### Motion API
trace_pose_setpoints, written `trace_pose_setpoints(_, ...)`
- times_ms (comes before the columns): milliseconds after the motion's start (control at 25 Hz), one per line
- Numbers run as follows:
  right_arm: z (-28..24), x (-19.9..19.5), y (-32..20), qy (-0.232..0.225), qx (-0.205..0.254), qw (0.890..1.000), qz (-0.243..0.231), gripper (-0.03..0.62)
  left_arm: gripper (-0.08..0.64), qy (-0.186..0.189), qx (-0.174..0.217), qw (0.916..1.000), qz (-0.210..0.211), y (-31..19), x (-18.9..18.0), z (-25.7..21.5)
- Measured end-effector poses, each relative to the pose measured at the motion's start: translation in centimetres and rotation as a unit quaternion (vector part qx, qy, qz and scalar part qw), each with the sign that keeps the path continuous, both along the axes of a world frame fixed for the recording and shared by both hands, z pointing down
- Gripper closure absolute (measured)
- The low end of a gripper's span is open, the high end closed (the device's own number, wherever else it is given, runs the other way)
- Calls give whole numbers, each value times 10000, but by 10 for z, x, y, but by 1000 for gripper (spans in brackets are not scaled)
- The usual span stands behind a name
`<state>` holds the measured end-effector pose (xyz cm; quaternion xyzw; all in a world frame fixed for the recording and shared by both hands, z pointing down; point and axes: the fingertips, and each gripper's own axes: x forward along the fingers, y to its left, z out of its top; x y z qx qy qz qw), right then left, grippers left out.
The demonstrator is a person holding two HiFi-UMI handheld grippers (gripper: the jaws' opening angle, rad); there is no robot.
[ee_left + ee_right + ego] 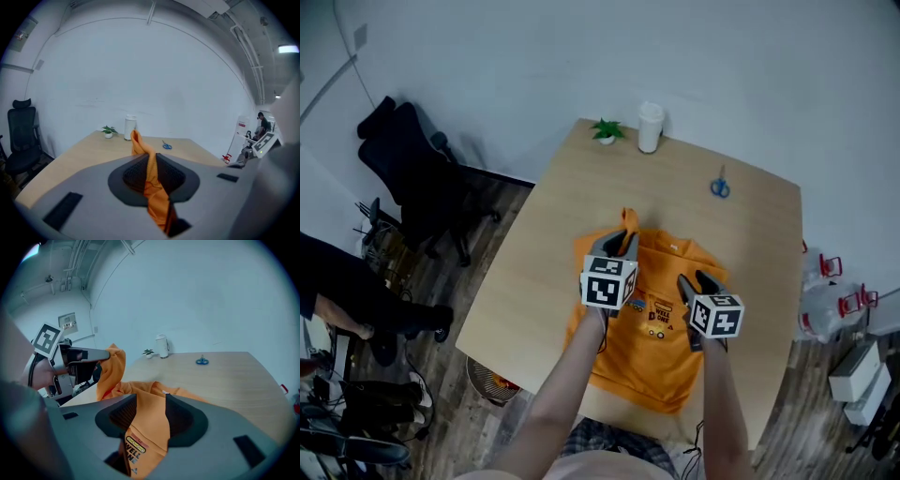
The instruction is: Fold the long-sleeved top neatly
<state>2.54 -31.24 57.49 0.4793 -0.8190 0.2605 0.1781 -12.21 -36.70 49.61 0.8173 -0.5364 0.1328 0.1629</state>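
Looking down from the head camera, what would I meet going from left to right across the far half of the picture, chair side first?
Black office chair → small potted plant → white lidded container → blue-handled scissors.

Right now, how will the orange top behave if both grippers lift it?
Probably floppy: the orange top bunches and droops from the left gripper. Unheld parts would likely sag onto the table. Folded fabric in the right gripper may slip.
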Motion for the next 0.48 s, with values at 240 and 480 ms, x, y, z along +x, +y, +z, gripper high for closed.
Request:
trace_pose_setpoints(240, 0, 47, 5, 93, -12, 9991, 419, 393, 514, -77, 20, 9971, 755, 9, 71, 7)
trace_pose_setpoints(480, 6, 83, 15, 167, -82, 9969, 765, 393, 514, -159, -90, 9896, 1424, 26, 127, 28)
